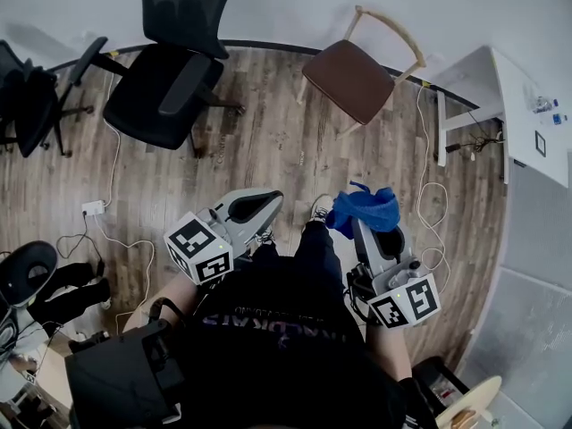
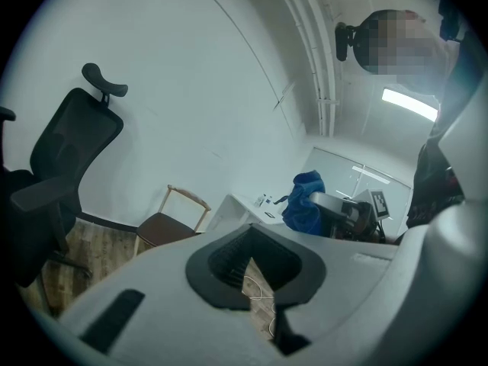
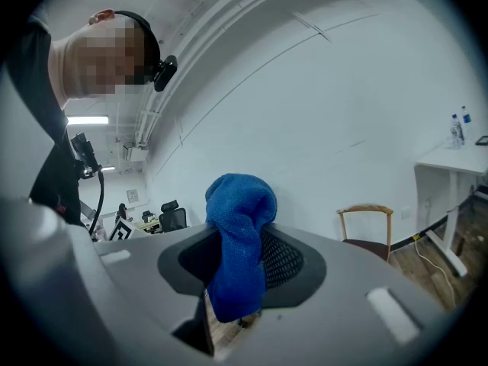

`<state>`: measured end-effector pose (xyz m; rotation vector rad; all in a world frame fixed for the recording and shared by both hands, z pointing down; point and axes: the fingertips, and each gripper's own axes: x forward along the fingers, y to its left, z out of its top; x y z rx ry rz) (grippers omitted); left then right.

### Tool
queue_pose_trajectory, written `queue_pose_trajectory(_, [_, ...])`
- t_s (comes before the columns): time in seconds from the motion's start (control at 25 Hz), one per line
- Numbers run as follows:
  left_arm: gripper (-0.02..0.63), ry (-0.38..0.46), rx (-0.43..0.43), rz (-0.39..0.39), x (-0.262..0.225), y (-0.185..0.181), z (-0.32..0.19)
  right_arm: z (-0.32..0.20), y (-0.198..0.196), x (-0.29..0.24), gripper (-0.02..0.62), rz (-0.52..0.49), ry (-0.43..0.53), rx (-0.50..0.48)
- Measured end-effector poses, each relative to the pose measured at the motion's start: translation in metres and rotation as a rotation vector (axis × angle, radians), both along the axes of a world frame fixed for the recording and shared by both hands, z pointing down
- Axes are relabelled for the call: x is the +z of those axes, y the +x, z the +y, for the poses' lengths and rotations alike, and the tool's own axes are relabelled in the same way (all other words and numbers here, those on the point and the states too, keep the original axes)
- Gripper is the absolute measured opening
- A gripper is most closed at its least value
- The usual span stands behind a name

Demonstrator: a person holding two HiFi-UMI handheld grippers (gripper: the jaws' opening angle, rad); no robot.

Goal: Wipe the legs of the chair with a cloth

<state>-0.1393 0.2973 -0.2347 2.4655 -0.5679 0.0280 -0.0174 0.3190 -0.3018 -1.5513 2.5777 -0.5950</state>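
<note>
The wooden chair (image 1: 353, 79) with a brown seat and pale legs stands near the far wall; it also shows small in the left gripper view (image 2: 164, 227) and the right gripper view (image 3: 367, 231). My right gripper (image 1: 362, 226) is held at waist height, shut on a blue cloth (image 1: 365, 209) that bunches above its jaws (image 3: 238, 242). The cloth (image 2: 303, 204) is seen from the left gripper too. My left gripper (image 1: 266, 202) is held beside it, shut with nothing between its pads (image 2: 229, 261). Both grippers are well short of the chair.
A black office chair (image 1: 165, 79) stands at the back left, another black chair (image 1: 27, 96) at the far left. A white desk (image 1: 523, 88) with bottles (image 1: 545, 105) is at the right. Cables and a power strip (image 1: 94, 208) lie on the wood floor.
</note>
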Motion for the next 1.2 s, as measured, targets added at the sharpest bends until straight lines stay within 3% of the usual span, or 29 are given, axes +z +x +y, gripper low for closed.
queue_pose_trajectory(0.72, [0.006, -0.042, -0.058, -0.030, 0.008, 0.106, -0.078, -0.112, 0.097, 0.007, 0.140, -0.002, -0.005, -0.106])
queue_pose_trajectory(1.2, [0.006, -0.117, -0.133, -0.093, 0.046, 0.173, -0.150, -0.216, 0.159, 0.054, 0.140, -0.024, -0.054, -0.229])
